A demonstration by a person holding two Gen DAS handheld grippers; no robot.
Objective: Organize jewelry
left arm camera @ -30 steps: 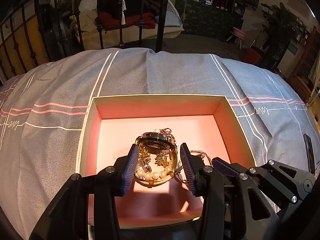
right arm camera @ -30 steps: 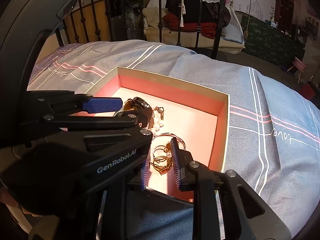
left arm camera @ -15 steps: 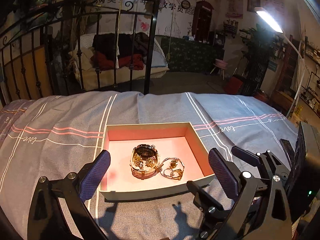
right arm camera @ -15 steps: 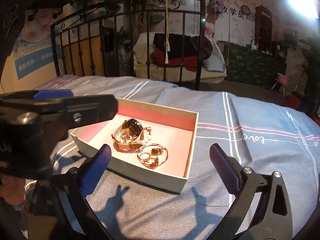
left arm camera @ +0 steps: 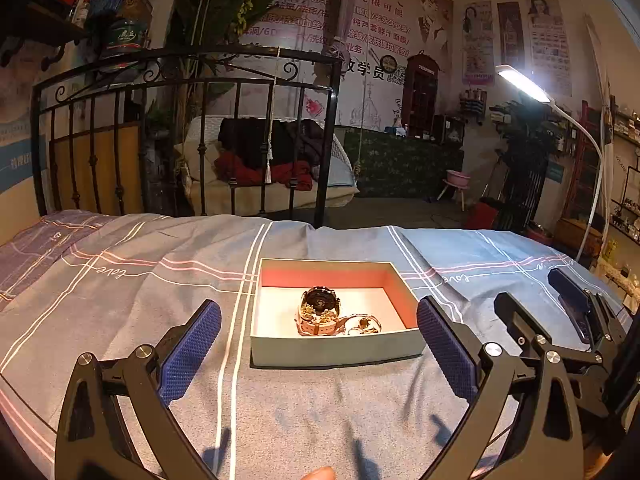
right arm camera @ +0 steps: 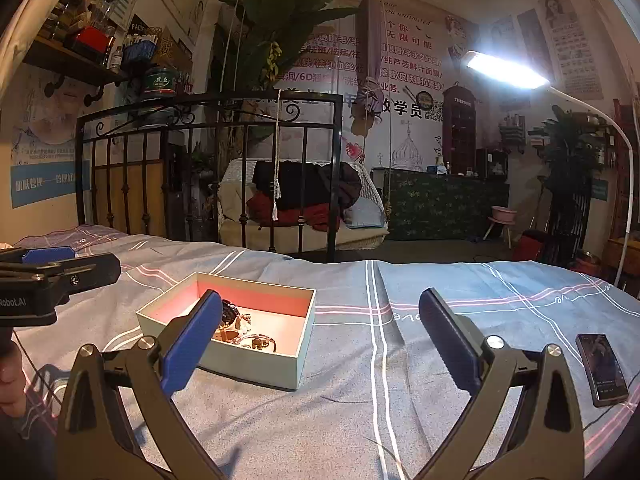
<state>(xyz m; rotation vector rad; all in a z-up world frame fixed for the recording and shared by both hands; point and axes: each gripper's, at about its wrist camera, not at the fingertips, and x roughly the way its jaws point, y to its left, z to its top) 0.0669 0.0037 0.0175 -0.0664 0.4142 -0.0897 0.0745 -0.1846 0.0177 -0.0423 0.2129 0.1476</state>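
My left gripper (left arm camera: pixel 318 350) and right gripper (right arm camera: pixel 320 338) are spread wide, empty. The jewelry (left arm camera: pixel 334 314) in the box (left arm camera: pixel 336 346) at twelve o'clock blurs together; bedspread (right arm camera: pixel 400 380) reads "love".

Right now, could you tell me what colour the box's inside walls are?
Pink box, best in the left wrist view.

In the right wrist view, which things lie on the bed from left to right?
Left gripper → box with the jewelry → phone.
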